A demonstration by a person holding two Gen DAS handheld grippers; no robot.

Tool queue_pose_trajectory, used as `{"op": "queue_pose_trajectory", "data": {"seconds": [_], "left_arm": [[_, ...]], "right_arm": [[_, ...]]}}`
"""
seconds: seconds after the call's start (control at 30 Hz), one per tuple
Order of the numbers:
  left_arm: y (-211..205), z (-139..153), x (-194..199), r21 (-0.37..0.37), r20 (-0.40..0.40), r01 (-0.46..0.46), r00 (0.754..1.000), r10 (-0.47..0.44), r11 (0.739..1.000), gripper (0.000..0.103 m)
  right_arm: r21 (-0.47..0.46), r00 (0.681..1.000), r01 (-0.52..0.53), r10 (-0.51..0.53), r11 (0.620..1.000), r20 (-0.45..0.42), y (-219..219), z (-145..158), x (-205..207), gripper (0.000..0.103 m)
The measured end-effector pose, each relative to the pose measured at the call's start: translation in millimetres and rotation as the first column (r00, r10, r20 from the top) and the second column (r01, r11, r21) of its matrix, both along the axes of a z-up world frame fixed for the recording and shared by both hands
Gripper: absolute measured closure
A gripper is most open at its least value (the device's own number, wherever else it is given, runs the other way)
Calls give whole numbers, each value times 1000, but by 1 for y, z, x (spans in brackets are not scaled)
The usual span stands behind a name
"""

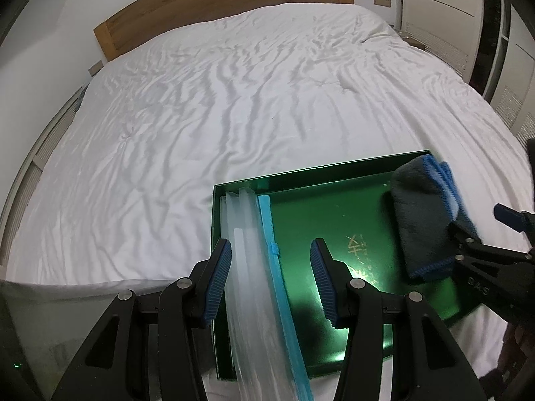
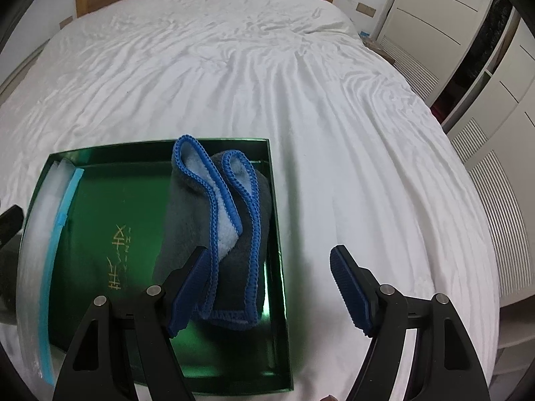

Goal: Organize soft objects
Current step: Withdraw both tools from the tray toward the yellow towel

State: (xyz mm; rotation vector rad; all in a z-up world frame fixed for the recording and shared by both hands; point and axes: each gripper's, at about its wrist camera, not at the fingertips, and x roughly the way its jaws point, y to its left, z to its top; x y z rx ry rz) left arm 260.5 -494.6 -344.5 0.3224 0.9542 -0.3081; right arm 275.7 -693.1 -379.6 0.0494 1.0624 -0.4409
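Left wrist view: the left gripper hangs over the near left side of a shiny green box on a white-sheeted bed, jaws spread wide and holding nothing. A folded clear zip bag with a light-blue seal lies between them along the box's left wall. At the right side of the box, the right gripper is close against a folded grey cloth with blue trim.

Right wrist view: the right gripper is also spread and empty, its left finger beside the grey cloth's near end. The cloth lies in the right half of the green box, folded loosely, its blue-edged flaps curling up.

The risk, judging from this: a loose fold could spring open once nudged, and a slick bag could slide off the jaws' pads.
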Motion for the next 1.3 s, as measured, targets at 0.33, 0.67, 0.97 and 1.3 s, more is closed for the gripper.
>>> {"op": "queue_pose_trajectory", "data": {"seconds": [0.33, 0.67, 0.97, 1.3], "left_arm": [[7, 35, -34, -59, 6, 59, 998, -58, 997, 60], [41, 71, -83, -134, -2, 109, 994, -110, 985, 60], [99, 105, -126, -162, 24, 165, 986, -163, 973, 60], [212, 107, -151, -132, 7, 152, 988, -153, 979, 59]], "right_arm": [[2, 999, 8, -8, 1000, 54, 15, 36, -32, 30], [-20, 994, 5, -2, 1000, 110, 52, 77, -78, 30], [-46, 990, -28, 34, 999, 140, 109, 124, -137, 30], [-27, 974, -122, 125, 992, 190, 219, 167, -198, 29]]}}
